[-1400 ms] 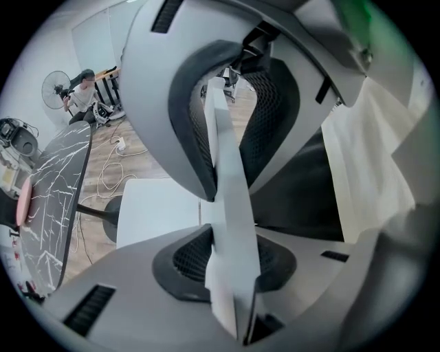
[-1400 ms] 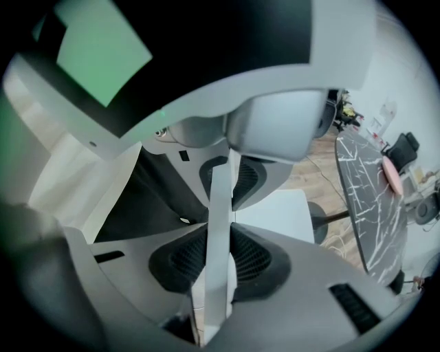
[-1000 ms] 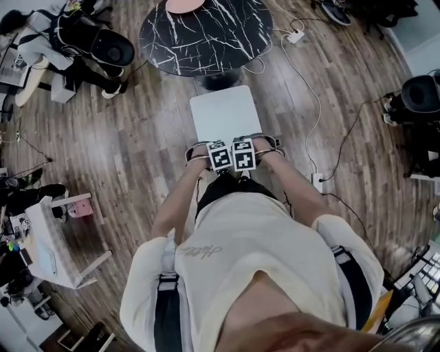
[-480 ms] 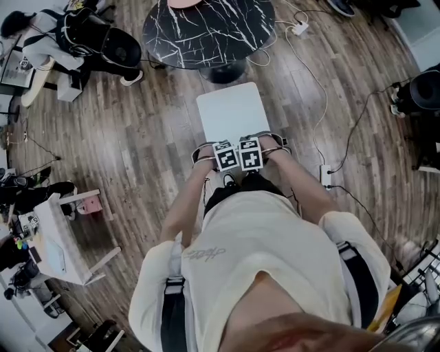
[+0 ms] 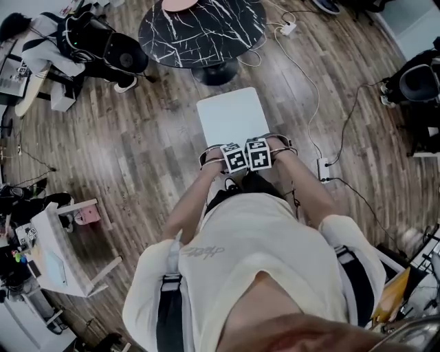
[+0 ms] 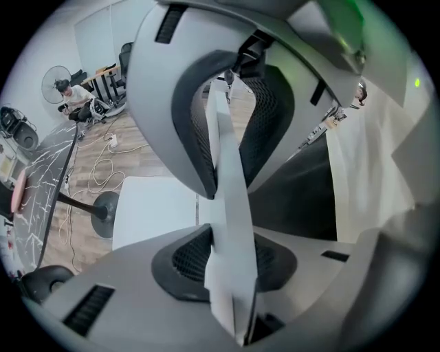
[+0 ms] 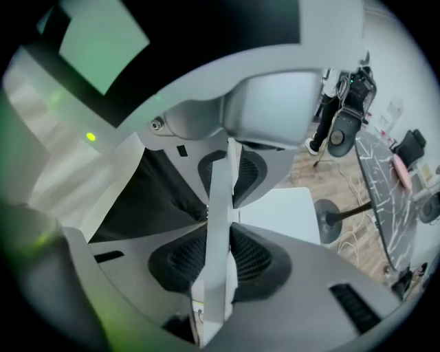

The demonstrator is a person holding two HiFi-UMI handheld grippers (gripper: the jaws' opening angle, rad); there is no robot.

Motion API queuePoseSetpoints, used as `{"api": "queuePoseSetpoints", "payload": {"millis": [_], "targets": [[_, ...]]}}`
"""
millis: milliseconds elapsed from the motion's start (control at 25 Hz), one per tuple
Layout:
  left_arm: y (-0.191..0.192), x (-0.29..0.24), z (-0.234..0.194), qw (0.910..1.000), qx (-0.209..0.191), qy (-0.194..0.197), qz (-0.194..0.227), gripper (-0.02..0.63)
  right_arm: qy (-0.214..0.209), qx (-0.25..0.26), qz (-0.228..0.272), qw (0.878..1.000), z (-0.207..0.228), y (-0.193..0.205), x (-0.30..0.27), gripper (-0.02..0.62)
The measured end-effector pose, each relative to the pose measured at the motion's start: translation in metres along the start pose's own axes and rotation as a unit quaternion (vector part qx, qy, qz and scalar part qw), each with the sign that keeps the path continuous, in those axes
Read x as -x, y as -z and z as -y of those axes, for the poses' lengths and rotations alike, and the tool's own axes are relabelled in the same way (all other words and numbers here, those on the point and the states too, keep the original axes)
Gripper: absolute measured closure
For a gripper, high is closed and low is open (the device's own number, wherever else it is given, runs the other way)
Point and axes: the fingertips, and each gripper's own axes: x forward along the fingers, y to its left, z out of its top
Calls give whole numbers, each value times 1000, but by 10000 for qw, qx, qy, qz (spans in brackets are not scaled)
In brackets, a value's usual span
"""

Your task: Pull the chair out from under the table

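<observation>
Left gripper (image 6: 223,206), right gripper (image 7: 220,220): clamping chair (image 5: 229,117) back edge; seat clear of table (image 5: 199,31)

Table (image 5: 206,34) cut off by top edge, chair (image 5: 230,117) legs hidden under its seat — pink item (image 5: 184,4) on it cropped

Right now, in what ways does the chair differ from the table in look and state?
The chair has a plain white, squarish seat; the table has a round black top with white veins. The chair is clamped at its back by the left tool and the right tool; no tool touches the table. The table's single pedestal shows; the chair's legs are hidden. Both stand on the wooden floor, apart.
</observation>
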Motion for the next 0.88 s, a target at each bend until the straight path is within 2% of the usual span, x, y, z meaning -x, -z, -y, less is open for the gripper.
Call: {"api": "queuePoseSetpoints", "payload": {"millis": [200, 360, 520, 640, 760, 880], "targets": [[-1, -3, 12, 10000, -91, 3, -12, 489, 115, -119, -19, 9999, -12, 1, 0, 505], [0, -3, 14, 10000, 2, 17, -14, 489, 138, -253, 94, 9995, -14, 1, 0, 502], [-3, 0, 13, 9998, 184, -72, 98, 488, 94, -236, 198, 9995, -15, 1, 2, 498], [-6, 1, 14, 9992, 262, -228, 197, 489, 136, -466, 368, 9981, -16, 5, 0, 488], [-6, 10, 10, 9982, 377, -372, 283, 488, 317, -706, 478, 9959, -11, 6, 6, 471], [-1, 24, 11, 9953, 680, -475, 504, 488, 542, -917, 582, 9926, -11, 5, 22, 469]]}}
